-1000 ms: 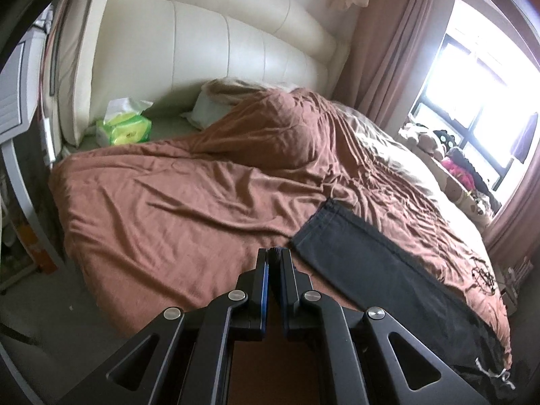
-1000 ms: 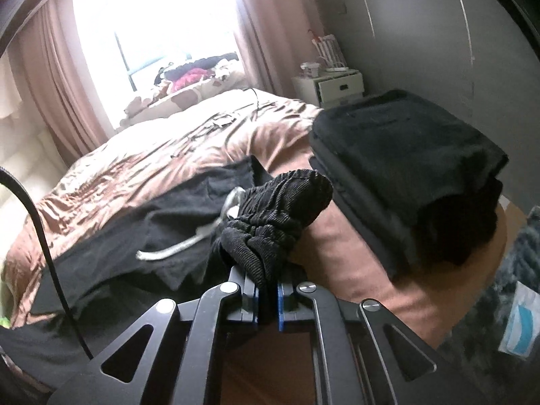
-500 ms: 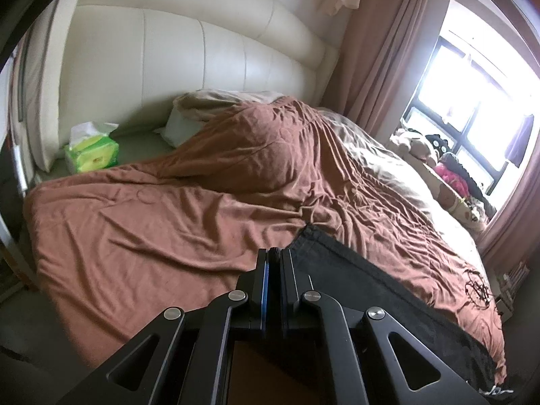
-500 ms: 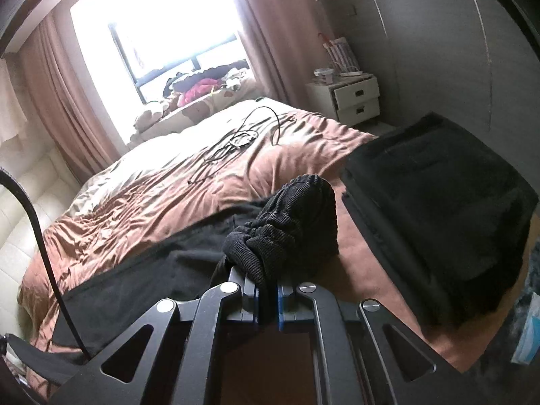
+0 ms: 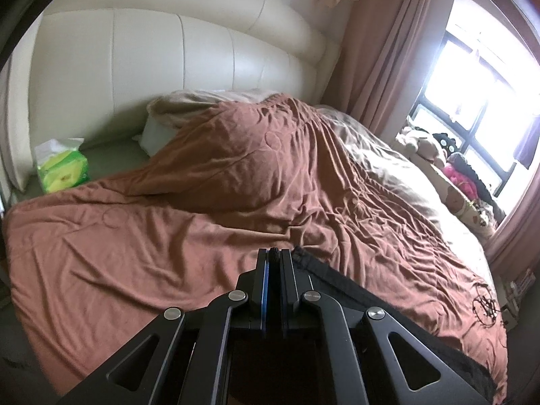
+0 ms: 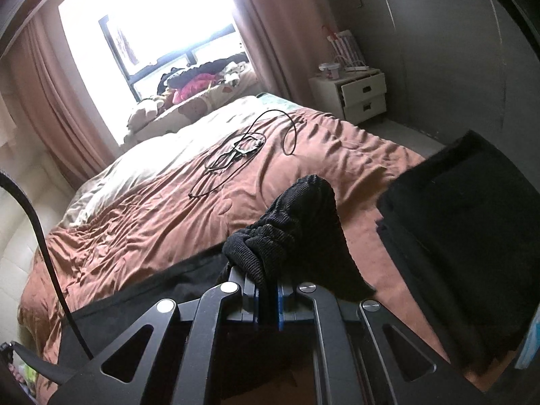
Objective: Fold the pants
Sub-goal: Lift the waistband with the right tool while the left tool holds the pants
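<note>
Black pants (image 6: 141, 290) lie stretched lengthwise on the brown duvet (image 5: 189, 236) between both tongs, right gripper (image 6: 268, 290) pinching the bunched waistband, left gripper (image 5: 274, 263) pinching a hem; folding appears barely begun.

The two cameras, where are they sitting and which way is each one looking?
Left wrist: sits on the left tongs, looks along them toward the headboard and tissue pack; only the shut tongs show, pinching the pants.
Right wrist: sits on the right tongs, looks toward the window and nightstand; only the tongs show, shut on the pants.
Shared: the brown blanket, pants, window, black cable.
</note>
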Motion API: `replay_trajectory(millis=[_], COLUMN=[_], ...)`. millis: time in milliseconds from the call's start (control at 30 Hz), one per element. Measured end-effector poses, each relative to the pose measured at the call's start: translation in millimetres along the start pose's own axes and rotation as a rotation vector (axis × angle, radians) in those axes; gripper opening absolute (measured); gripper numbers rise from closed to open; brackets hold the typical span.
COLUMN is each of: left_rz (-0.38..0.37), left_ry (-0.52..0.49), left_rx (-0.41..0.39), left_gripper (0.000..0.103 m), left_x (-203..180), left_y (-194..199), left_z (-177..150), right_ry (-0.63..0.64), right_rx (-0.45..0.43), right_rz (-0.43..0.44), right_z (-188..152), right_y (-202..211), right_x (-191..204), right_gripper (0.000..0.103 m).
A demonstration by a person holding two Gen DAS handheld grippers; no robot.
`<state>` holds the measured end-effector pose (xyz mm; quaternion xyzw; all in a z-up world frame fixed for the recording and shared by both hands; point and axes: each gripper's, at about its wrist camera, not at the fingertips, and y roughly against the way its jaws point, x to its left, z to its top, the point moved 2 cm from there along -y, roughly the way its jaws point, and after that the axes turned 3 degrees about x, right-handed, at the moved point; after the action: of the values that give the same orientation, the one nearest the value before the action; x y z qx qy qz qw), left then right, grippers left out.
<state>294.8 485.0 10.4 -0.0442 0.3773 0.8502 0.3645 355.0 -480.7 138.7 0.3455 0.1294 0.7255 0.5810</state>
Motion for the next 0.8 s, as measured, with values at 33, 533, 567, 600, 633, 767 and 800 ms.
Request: replay_trajectory(millis=[33,533,567,600,633,767,800], left_rz=[0.004,0.086,0.094,0.100,0.107,0.127,0.132], left_ry=[-0.001,-0.040,-0.043,-0.044,-0.045,-0.042,-0.042], left_rx=[0.006,0.130,0.142,0.151,0.161,0.193,0.200], left_gripper=[0.006,0.006,0.006,0.006,0.006,0.006,0.006], left_x=[-3.3,-43.8,-45.8,-47.0,-48.3,-52.1,-52.3], left_y=[-8.5,-148.1,-158.9,-167.8,-177.1,-210.3,-217.9], left_z=[2.4,15.0,13.6,12.9,11.9,7.4,6.1], right_ry=[-0.003,0.003,-0.003,-0.005,-0.007,-0.026,-0.031], right_rx=[0.005,0.099,0.110,0.116,0.127,0.162,0.167], right_rz=[-0.002,-0.105,-0.116,-0.127,-0.140,-0.181,-0.187], right_z=[2.4,48.1,48.0,48.2,47.4,46.4,46.5], right_y=[-5.2,-135.2,-147.1,-155.5,-167.3,-209.0,-219.4], right_x=[1.6,41.2,41.4,43.4,44.3,45.0,46.5], right_gripper=[0.003,0.003,0.003,0.003,0.003,0.003,0.003])
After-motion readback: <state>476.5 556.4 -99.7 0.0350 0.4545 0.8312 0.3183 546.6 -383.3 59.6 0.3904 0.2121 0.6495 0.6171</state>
